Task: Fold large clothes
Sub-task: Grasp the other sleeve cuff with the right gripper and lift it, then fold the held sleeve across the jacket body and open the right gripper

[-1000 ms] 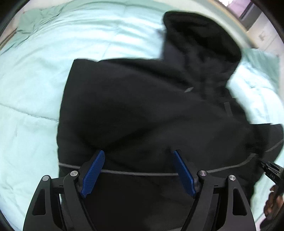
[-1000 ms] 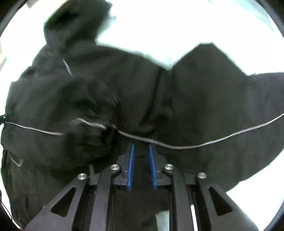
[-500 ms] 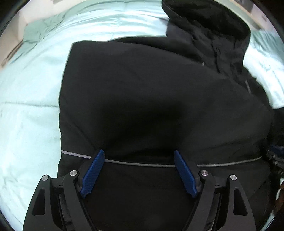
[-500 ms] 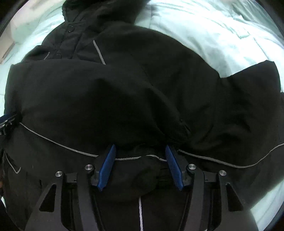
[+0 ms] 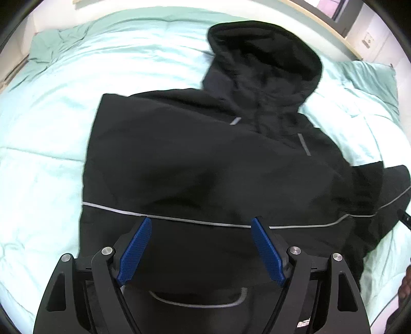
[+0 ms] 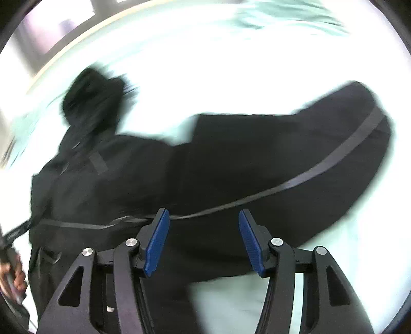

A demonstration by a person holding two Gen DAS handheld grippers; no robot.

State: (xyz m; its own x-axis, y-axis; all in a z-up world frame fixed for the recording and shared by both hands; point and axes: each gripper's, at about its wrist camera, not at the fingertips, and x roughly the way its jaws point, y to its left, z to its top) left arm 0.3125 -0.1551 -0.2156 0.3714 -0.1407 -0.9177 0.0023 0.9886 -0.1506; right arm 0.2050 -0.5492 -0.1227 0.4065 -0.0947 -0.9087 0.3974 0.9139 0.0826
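Note:
A large black hooded jacket [image 5: 205,159] with thin grey reflective stripes lies on a mint-green bed, its hood [image 5: 267,59] toward the far side. One sleeve is folded across its front. My left gripper [image 5: 201,246] is open and empty, just above the jacket's lower part. In the right wrist view, which is blurred, the jacket [image 6: 218,174] spreads out with its other sleeve [image 6: 354,144] reaching right. My right gripper [image 6: 204,241] is open and empty above the jacket's lower edge.
The mint-green duvet [image 5: 51,128] covers the bed all round the jacket. A pillow [image 5: 372,77] lies at the far right. A wooden bed edge and a wall [image 5: 334,23] run behind. A hand [image 6: 12,272] shows at the right view's left border.
My right gripper has opened, let go of the folded sleeve and moved back and to the right. My left gripper has stayed open and pulled back a little from the jacket.

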